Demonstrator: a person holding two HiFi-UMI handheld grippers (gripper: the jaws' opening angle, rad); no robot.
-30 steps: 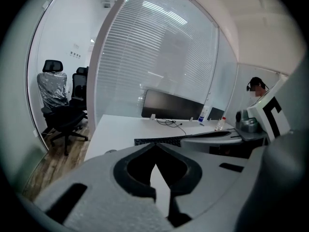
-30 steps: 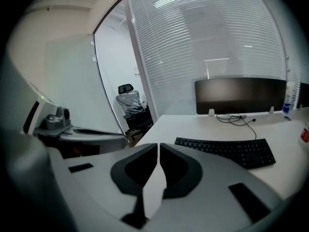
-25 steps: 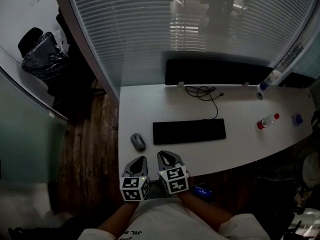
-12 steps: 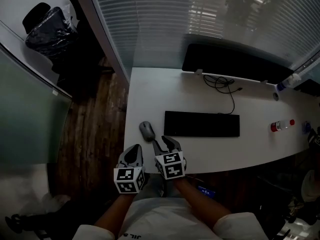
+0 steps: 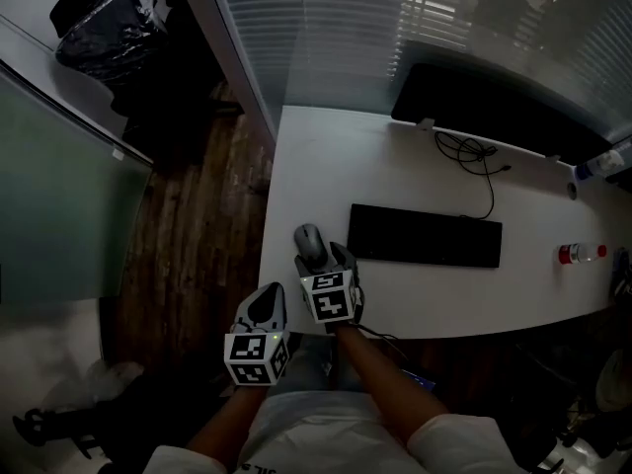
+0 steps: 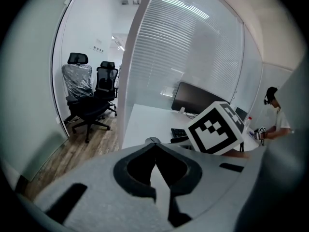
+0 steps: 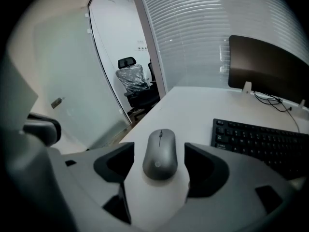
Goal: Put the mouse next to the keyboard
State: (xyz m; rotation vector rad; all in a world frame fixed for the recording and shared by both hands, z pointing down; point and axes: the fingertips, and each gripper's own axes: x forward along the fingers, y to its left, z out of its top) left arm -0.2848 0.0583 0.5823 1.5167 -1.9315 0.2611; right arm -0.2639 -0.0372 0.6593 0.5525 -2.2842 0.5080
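Mouse [image 7: 160,153] first: it is grey and sits flat on the white desk [image 5: 326,166], near the front left corner, with its scroll wheel pointing away from me. It is just to the left of the black keyboard [image 5: 425,235]. A strip of bare desk lies between the two, so they are not touching.

My right gripper [image 5: 324,258] is down over the mouse, angled forward and downward. Its jaws have just been opening and now stand wide, one dark pad on each side of the mouse. In the right gripper view a sliver of white desk shows between each pad and the mouse's flanks, so the pads are not pressing on it. The mouse rests on the desk between them, not in my grip.

My left gripper [image 5: 267,306] is beside the right one, on its left and nearer to me, short of the desk's front edge. In the left gripper view its two pads meet in a seam with nothing between them.

Further back on the desk, a dark monitor [image 5: 474,107] stands against the glass wall with blinds. A black cable [image 5: 476,156] is looped in front of it, and a bottle [image 5: 583,253] with a red cap lies beyond the keyboard's right end. Wooden floor [image 5: 197,225] runs along the desk's left side.
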